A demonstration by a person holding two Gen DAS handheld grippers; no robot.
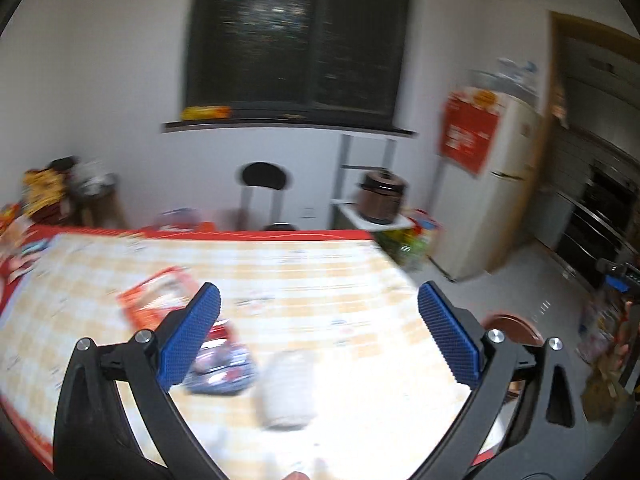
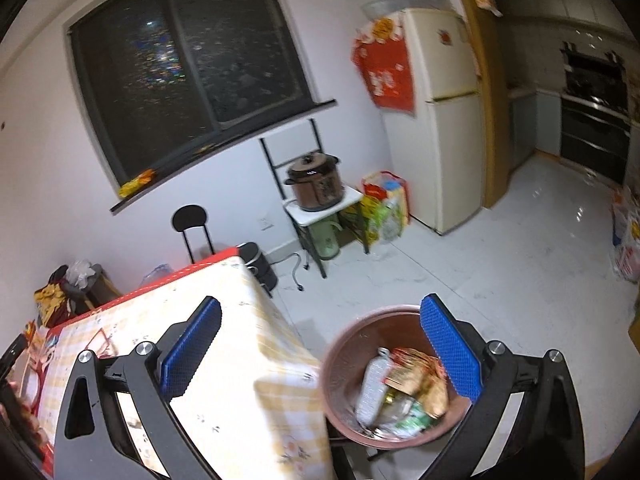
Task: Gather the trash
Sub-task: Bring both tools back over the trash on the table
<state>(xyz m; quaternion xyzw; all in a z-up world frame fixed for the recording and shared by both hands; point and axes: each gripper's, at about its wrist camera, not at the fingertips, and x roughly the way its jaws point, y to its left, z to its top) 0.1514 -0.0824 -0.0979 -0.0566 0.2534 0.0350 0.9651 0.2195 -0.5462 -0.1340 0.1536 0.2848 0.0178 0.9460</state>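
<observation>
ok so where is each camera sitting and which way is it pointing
Left wrist: on the left tongs, open, looking down across the checked table at blurred wrappers, a white cup, and the window.
Right wrist: on the right tongs, open, over the table corner, looking into the pink bin of trash.
Both show the window, black chair, brown cooker, fridge.

On the checked tabletop [image 1: 320, 280] lie a red-orange wrapper [image 1: 154, 300] flat toward the left, a crumpled blue-and-red packet [image 1: 224, 368] nearer, and a blurred whitish cup [image 1: 288, 392] beside it, while the brown bin [image 2: 344, 360] on the floor holds a clear bottle [image 2: 374, 384] and wrappers [image 2: 416, 380].
</observation>
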